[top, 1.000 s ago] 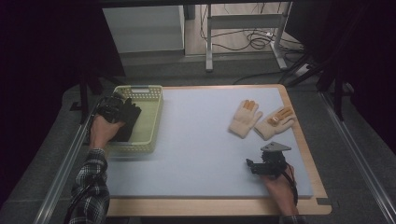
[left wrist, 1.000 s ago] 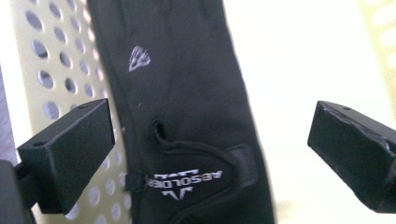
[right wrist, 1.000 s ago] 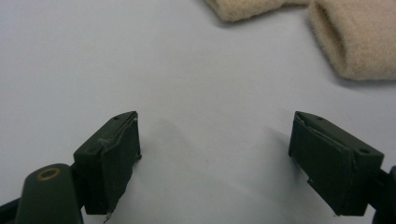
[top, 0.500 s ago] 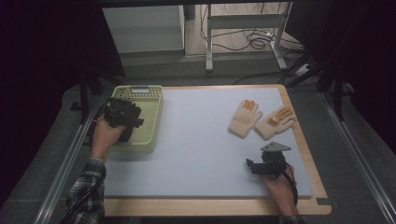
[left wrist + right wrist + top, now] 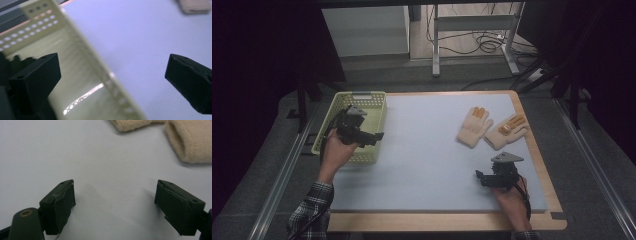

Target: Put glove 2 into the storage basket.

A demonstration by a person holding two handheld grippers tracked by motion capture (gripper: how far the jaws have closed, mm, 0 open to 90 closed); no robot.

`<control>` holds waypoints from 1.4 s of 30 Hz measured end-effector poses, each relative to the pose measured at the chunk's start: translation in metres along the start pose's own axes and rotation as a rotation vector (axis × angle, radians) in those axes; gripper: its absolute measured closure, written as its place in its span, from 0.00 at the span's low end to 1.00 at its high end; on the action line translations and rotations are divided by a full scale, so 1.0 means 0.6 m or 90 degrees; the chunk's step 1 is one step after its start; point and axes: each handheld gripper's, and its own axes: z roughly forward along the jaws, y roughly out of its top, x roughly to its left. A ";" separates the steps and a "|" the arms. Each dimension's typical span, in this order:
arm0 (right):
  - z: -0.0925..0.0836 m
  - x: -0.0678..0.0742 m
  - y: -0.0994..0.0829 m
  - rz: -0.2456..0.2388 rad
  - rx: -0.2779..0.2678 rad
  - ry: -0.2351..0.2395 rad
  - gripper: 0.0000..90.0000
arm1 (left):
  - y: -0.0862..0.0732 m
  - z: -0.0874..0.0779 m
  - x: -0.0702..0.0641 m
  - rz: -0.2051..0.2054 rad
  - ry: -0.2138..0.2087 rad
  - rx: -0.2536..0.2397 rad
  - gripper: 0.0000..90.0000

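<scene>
While our bench (image 5: 427, 165) and the yellow basket (image 5: 374, 107) at its left edge sit where they were, our left tongs (image 5: 374, 136) have swung from deeper over the basket to its near right rim, jaws spread wide and empty and straddling the wall, which suggests we are about to grip or shift the basket. The two beige gloves (image 5: 474, 127) lie untouched side by side at the far right of the bench, while our right tongs (image 5: 479, 177) rest unmoved just short of them, wide open and holding nothing.
</scene>
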 end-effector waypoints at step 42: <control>0.000 -0.001 0.000 0.001 0.000 0.002 0.18 | -0.160 0.105 -0.172 0.064 -0.092 0.024 0.02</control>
